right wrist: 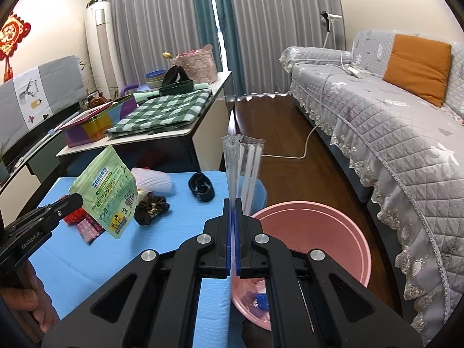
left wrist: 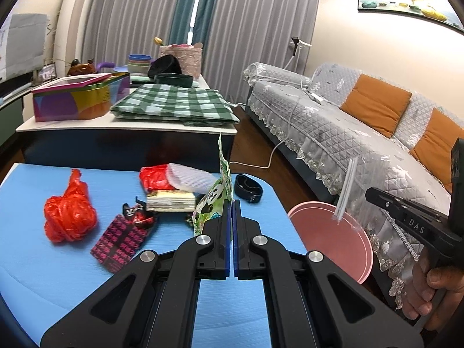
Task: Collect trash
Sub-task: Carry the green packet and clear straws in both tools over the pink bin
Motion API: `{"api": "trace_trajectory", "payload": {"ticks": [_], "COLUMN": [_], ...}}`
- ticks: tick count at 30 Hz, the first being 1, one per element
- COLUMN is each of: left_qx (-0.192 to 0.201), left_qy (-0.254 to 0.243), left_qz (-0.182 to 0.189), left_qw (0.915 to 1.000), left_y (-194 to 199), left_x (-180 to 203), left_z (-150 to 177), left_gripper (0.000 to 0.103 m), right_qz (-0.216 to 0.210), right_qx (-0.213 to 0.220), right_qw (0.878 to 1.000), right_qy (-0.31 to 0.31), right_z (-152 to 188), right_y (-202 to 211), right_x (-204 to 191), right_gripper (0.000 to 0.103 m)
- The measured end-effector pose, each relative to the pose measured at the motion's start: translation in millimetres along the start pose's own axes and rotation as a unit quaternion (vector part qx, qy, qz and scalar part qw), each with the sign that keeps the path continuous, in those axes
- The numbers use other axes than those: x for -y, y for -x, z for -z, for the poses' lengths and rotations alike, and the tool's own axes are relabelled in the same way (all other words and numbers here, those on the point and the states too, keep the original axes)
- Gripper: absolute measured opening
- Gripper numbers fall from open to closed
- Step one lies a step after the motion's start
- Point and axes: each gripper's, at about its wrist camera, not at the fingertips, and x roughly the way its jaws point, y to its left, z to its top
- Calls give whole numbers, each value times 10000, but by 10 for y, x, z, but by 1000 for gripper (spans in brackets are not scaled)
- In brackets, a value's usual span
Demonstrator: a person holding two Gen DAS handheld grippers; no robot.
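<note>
Blue matting [left wrist: 43, 261] covers the low table, with a crumpled red bag [left wrist: 69, 217] lying at its left, soft and light, likely best pinched at a raised fold. Further right, the left gripper [left wrist: 233, 203] is clamped on a thin green panda pouch [left wrist: 216, 197], floppy and slippery-looking. Rightmost, the right gripper [right wrist: 233, 201] pinches a clear plastic wrapper [right wrist: 245, 168] above the pink basin [right wrist: 342, 220].
</note>
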Motion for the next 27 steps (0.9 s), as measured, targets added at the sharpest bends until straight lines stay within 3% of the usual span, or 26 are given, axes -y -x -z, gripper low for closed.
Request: {"api": "trace_trajectory", "payload": {"ticks": [7, 27], "left_qx": [-50, -206], "left_qy": [-107, -303], "left_qz": [117, 545], "left_qw": [9999, 9978], "left_y": [-49, -268], "left_x": [164, 839], "left_z": [11, -85], "left_gripper": [1, 1], "right_qz": [357, 775], "right_qx": [144, 338], "right_qw": [9992, 9956], "right_qy": [69, -401], "right_z": [-50, -311], "right_y": [92, 221], "right_x": [173, 736], "right_gripper": [2, 2]}}
